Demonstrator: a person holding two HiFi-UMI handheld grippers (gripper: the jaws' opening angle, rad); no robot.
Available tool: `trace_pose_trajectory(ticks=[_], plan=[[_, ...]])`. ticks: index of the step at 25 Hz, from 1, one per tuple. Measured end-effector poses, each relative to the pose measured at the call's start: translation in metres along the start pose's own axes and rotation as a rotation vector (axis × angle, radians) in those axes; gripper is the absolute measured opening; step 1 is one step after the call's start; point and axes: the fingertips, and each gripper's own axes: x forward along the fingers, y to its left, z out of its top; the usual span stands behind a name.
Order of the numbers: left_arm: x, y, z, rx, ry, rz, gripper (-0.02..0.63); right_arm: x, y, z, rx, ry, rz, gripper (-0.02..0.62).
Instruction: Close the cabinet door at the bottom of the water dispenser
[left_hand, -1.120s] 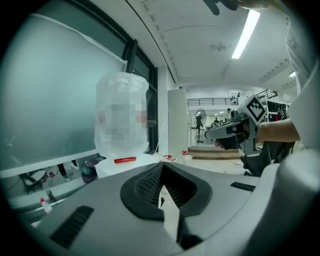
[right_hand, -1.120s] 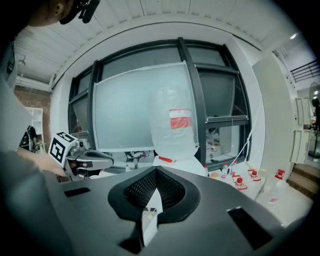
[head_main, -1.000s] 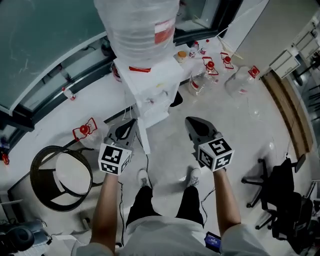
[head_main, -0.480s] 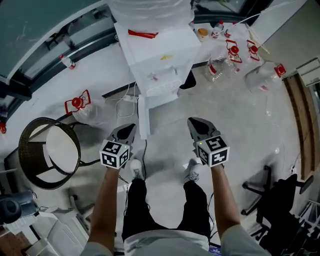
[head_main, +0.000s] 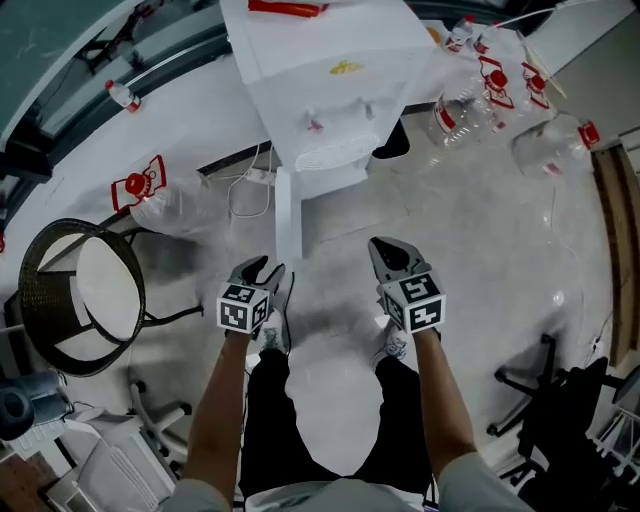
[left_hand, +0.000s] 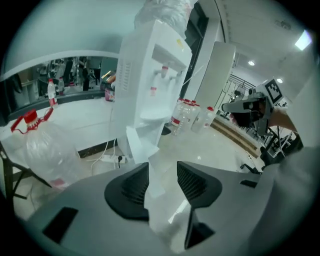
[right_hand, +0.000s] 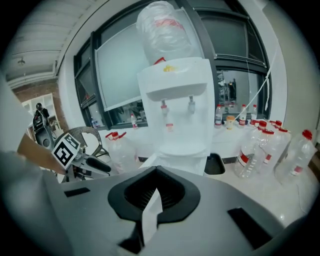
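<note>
Both grippers had dropped low since a second ago. Left gripper (head_main: 264, 268) jaws had just been opening, nothing between them. Right gripper (head_main: 386, 245) closed, empty. Cabinet door (head_main: 283, 222) stood open at base of water dispenser (head_main: 330, 90), just beyond left gripper. Closing not yet begun.

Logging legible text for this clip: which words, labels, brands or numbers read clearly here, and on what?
None can be read.
On the floor bottles, red labels: too blurred.
On the top jug, a red band: too blurred.
On the water dispenser, a yellow mark: too small.
</note>
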Motion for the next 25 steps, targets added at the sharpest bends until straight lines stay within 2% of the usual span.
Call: trace_pose_trajectory(ticks=[7,11,16,21,25], plan=[[0.047,0.008,-0.073,-0.022,0.156,-0.025,0.218,0.032,-0.014,-0.06,0.014,0.08,0.013,0.025],[0.065,0.006,-0.095,-0.053,0.199,-0.019,0.218,0.038,-0.023,-0.07,0.018,0.088,0.012,0.026],[0.076,0.009,-0.098,-0.041,0.213,0.046,0.196,0.031,-0.041,-0.084,0.03,0.096,-0.006,0.029],[0.088,-0.008,-0.094,-0.064,0.198,0.04,0.192,0.019,-0.063,-0.092,0.075,0.084,-0.048,0.028],[0.105,-0.028,-0.086,-0.114,0.171,0.049,0.198,0.014,-0.076,-0.1,0.096,0.088,-0.057,0.028]])
